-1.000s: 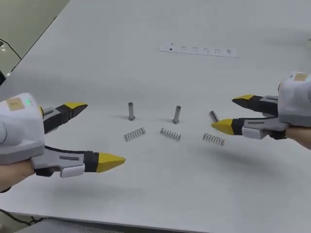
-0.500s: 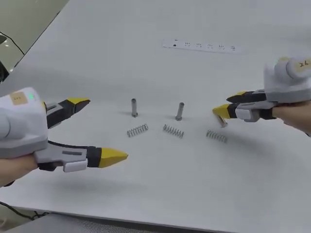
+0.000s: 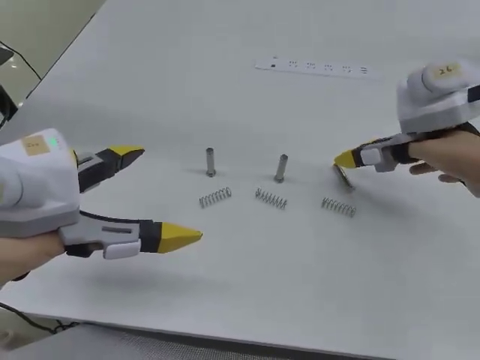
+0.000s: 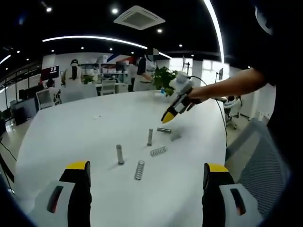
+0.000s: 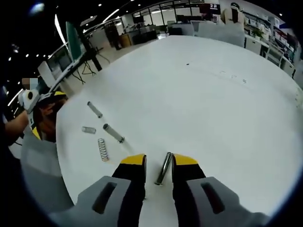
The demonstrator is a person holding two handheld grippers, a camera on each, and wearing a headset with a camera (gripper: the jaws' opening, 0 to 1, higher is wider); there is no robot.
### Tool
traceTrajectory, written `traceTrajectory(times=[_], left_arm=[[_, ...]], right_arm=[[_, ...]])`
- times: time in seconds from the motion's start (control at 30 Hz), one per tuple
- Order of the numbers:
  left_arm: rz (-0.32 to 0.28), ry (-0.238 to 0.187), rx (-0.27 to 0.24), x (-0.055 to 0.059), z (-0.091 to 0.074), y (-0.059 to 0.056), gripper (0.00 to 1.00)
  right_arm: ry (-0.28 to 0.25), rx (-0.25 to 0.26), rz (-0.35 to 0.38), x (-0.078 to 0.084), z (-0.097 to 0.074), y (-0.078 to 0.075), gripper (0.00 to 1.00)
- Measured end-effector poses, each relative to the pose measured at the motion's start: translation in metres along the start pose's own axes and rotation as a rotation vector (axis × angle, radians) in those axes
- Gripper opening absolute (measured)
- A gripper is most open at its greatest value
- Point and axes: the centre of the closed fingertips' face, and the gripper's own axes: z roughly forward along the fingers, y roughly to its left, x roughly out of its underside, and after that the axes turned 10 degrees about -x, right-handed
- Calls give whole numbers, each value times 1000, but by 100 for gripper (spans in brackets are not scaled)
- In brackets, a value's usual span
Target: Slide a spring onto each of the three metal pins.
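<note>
Straddling the third pin [image 5: 163,169], the right gripper [image 5: 160,161] keeps its jaws narrow, one yellow tip on each side of the shaft. A sliver of table [image 5: 213,94] shows between the pin and one jaw, so the pin is bracketed rather than clamped.

In the head view this pin leans at a tilt, to the right of the middle pin [image 3: 281,168], which stands upright. The first pin [image 3: 210,162] stands upright to the left of the middle pin.

Three springs lie on their sides, each apart from the pins. The middle spring [image 3: 270,199] is just in front of the middle pin. The left spring [image 3: 215,197] is in front and to the left of it. The right spring [image 3: 338,207] is in front and to the right of it, near the leaning pin.

Well to the left of the middle pin, the left gripper [image 3: 154,196] has its jaws spread wide with bare table between them. A white power strip [image 3: 319,67] lies flat well beyond the middle pin.
</note>
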Motion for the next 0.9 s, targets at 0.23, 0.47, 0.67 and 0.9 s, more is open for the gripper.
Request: traceTrajectory(times=[0.23,0.47,0.67,0.9], left_arm=[[-1,1,-5,1,-1,2,96],[-6,0,-6,1,-1,2,96],[-12,1,-4,2,-1,2,96],[-12,0,-2,2,0,2,96]], right_arm=[[46,31,26,0,7,-10,16],[96,52,46,10,12,-11,16],[115,56,46,14,16,-10,14],[138,71,57,19,18,-11,12]])
